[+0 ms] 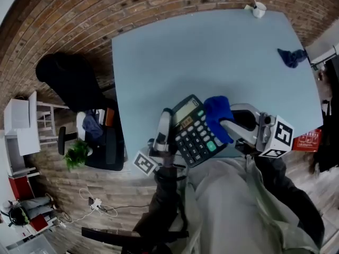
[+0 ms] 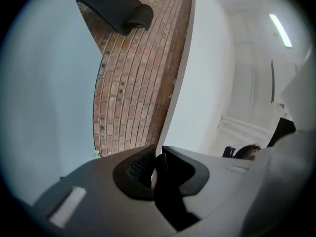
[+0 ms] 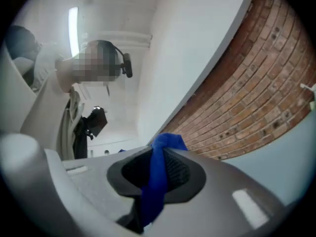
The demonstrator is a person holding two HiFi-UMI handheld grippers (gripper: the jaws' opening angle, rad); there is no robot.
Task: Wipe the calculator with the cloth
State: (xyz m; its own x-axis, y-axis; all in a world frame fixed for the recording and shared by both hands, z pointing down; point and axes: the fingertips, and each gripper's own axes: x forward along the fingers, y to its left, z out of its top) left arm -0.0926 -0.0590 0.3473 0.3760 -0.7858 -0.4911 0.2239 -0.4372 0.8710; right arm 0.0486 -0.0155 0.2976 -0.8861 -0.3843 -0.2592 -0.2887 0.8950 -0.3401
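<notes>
A black calculator [image 1: 193, 132] with grey and coloured keys is held up tilted, over the near edge of the light blue table [image 1: 212, 52]. My left gripper [image 1: 167, 116] is shut on its left edge. In the left gripper view the left gripper [image 2: 157, 164] has its jaws together, with only a thin dark edge between the pads. A blue cloth [image 1: 216, 114] lies bunched against the calculator's right side, over the keys. My right gripper [image 1: 226, 124] is shut on it. In the right gripper view the right gripper [image 3: 157, 158] pinches a strip of the cloth [image 3: 157, 181] that hangs down.
A second blue cloth [image 1: 291, 57] lies at the table's far right, and a white cup [image 1: 258, 8] stands at the far edge. A black chair [image 1: 69, 81], a potted plant [image 1: 78, 153] and a desk stand left of the table on the brick floor.
</notes>
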